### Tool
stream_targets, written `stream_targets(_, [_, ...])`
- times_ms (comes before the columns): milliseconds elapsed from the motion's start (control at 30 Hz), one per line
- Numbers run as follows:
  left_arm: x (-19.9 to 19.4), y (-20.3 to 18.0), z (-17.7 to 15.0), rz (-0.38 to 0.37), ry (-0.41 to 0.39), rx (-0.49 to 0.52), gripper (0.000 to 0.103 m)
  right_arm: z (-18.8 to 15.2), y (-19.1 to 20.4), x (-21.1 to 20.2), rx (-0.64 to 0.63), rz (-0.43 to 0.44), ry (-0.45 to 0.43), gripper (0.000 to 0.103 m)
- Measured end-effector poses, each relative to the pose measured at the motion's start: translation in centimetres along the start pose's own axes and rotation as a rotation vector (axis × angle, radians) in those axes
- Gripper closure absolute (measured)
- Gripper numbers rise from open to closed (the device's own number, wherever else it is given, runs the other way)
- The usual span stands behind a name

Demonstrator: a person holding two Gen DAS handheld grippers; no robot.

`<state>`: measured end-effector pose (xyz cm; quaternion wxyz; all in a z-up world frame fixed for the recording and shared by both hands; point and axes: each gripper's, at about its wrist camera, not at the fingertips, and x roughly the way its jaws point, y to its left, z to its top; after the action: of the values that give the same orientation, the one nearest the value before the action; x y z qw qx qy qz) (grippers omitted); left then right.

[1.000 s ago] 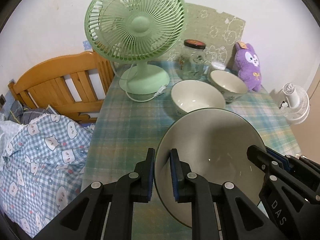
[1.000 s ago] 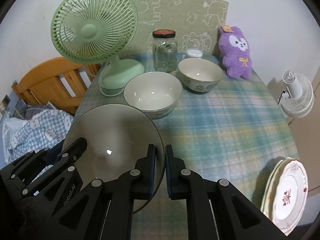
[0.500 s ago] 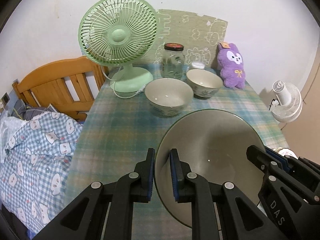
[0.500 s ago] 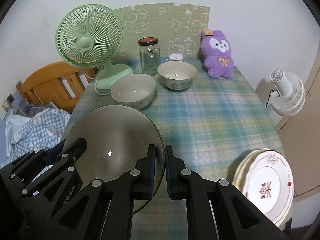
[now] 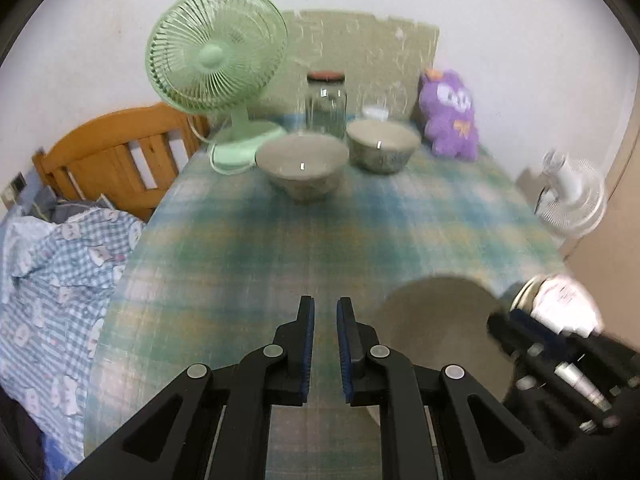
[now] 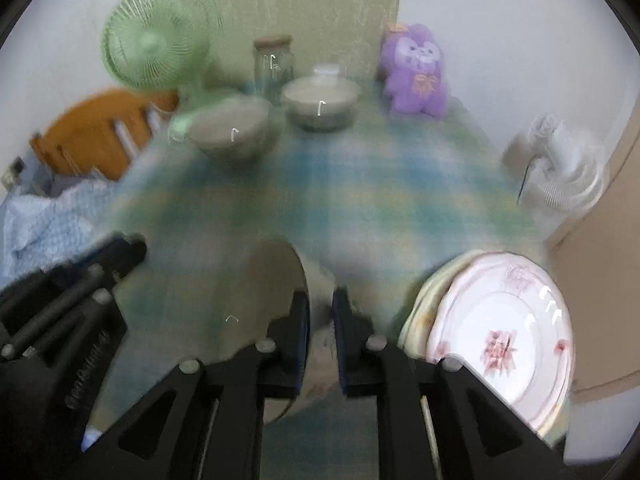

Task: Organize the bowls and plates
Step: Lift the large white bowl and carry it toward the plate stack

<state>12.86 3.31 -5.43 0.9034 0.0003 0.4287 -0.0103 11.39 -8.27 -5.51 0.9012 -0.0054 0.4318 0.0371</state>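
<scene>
Right claw clamped on the rim of the large bowl, jaws just eased slightly wider, glazed wall between them, bowl tilted over the checked cloth of the worktop. Left claw closed and empty, left of that bowl. Just right of it, stacked floral plates. Well beyond it, two round ceramic bowls, glass jar, green fan, purple plush.
</scene>
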Motion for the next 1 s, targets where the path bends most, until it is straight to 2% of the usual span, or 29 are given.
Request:
stream_targets(67, [1.2, -0.7, -1.2, -0.006, 0.053, 0.004, 0.094, -0.1, -0.5, 0.2, -0.033, -0.042, -0.010, 0.091])
stream_targets(100, [1.8, -0.8, -1.8, -0.029, 0.087, -0.025, 0.094, -0.2, -1.3, 0.4, -0.019, -0.046, -0.002, 0.092])
stream_targets(167, [2.7, -1.5, -2.6, -0.025, 0.132, -0.031, 0.094, 0.0, -2.7, 0.9, -0.003, -0.055, 0.023, 0.093])
stream_targets(400, [3.5, -3.7, -3.0, -0.005, 0.139, -0.006, 0.097, -0.6, -4.4, 1.5, -0.004, -0.068, 0.052, 0.095])
stream_targets(567, [3.4, -4.3, -2.4, 0.016, 0.112, 0.022, 0.097, -0.7, -5.0, 1.8, 0.016, -0.063, 0.060, 0.095])
stream_targets(633, [3.6, -4.1, -2.2, 0.018, 0.109, 0.014, 0.093, -0.7, -5.2, 1.9, 0.022, -0.062, 0.065, 0.095])
stream_targets(700, [3.6, -3.9, -1.9, 0.027, 0.108, 0.000, 0.082, -0.7, -5.4, 2.0, 0.030, -0.063, 0.070, 0.095])
stream_targets(833, [3.8, -3.7, -1.6, 0.033, 0.110, 0.005, 0.074, -0.7, -5.6, 2.2, 0.036, -0.068, 0.081, 0.095])
stream_targets(933, [4.0, -3.1, -1.3, 0.027, 0.130, -0.009, 0.061, -0.7, -5.7, 2.4, 0.040, -0.073, 0.088, 0.095])
stream_targets(1000, [4.1, -2.7, -1.2, 0.023, 0.146, -0.021, 0.049, -0.7, -5.8, 2.4, 0.046, -0.077, 0.095, 0.095])
